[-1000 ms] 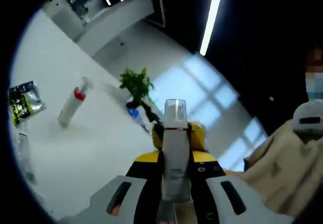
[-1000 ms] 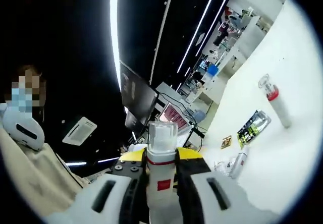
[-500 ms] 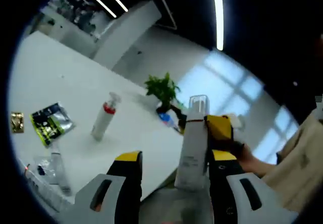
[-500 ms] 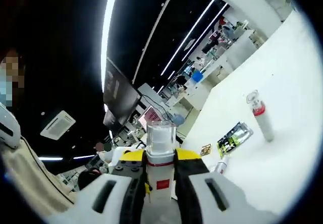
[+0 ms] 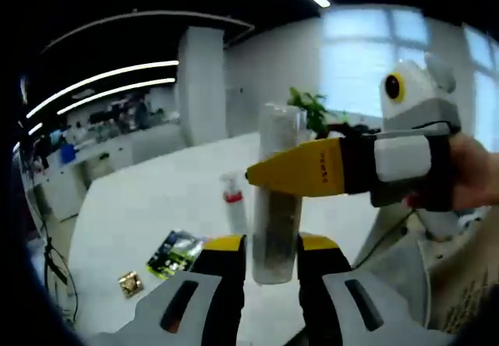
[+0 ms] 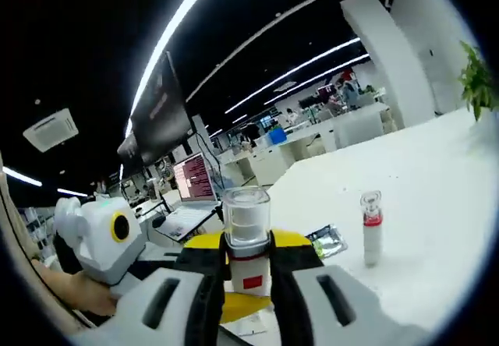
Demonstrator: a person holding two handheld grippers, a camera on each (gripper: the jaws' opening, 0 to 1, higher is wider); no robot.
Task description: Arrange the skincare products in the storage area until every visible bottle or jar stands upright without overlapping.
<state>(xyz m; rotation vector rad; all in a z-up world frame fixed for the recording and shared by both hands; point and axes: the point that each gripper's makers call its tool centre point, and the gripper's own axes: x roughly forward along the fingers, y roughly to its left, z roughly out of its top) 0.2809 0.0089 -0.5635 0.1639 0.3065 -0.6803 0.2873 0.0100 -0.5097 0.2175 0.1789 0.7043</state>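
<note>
Left gripper (image 5: 273,262): jaws closed in on the lower body of a tall clear-capped bottle (image 5: 277,190), which rises toward 12 o'clock between them. Right gripper (image 5: 366,163) enters the left gripper view from 3 o'clock, its yellow jaw lying across the same bottle at mid-height; a hand (image 5: 472,171) holds its grip.

Right gripper view: right gripper (image 6: 246,280) jaws clamped on the bottle (image 6: 247,233), clear cap up, red label between the jaws. Left gripper (image 6: 101,241) sits at 9 o'clock.

On the white table (image 6: 437,206), a red-banded spray bottle (image 6: 372,227) stands upright at 3 o'clock, well apart from the held bottle. A flat green sachet (image 6: 326,240) lies between them. A small gold packet (image 5: 130,284) lies near 8 o'clock in the left gripper view. A potted plant (image 6: 477,81) stands at the far table edge.
</note>
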